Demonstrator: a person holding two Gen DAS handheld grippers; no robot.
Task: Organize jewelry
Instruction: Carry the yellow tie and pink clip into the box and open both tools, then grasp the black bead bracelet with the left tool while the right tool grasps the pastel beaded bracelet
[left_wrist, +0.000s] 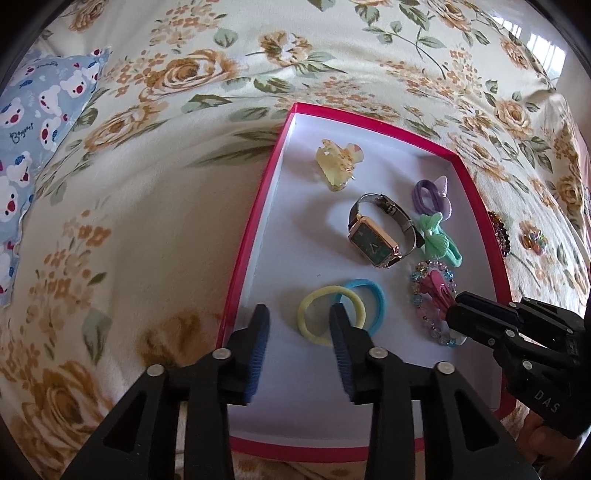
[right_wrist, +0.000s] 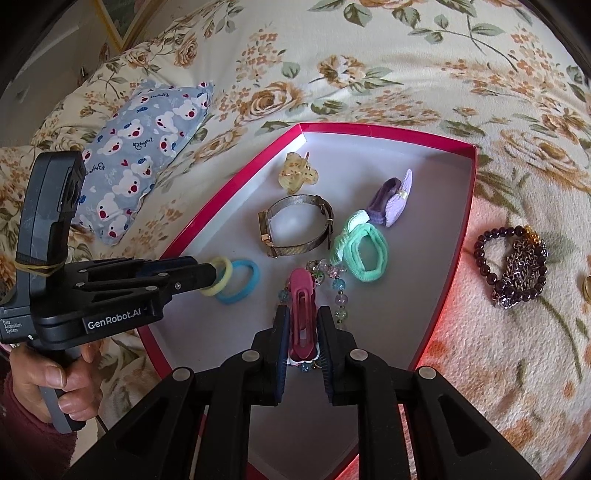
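box (left_wrist: 476, 192) centre frame: watch, hair ties, clips gathered inside | left gripper (left_wrist: 299, 321) part open, empty, yellow tie (left_wrist: 314, 328) lying loose under its tips | right gripper (right_wrist: 302, 325) narrowly closed on pink clip (right_wrist: 303, 310), lowering it onto the beads | bracelets (right_wrist: 513, 266) outside at right, unsorted

Matt white card floor in glossy pink-rimmed box (left_wrist: 373, 123). Watch (left_wrist: 376, 236): metal mesh strap, shiny case. Soft cloth hair ties (left_wrist: 341, 312) just beyond ribbed blue fingers (left_wrist: 260, 332). Bedspread (left_wrist: 166, 184): fuzzy floral fabric.
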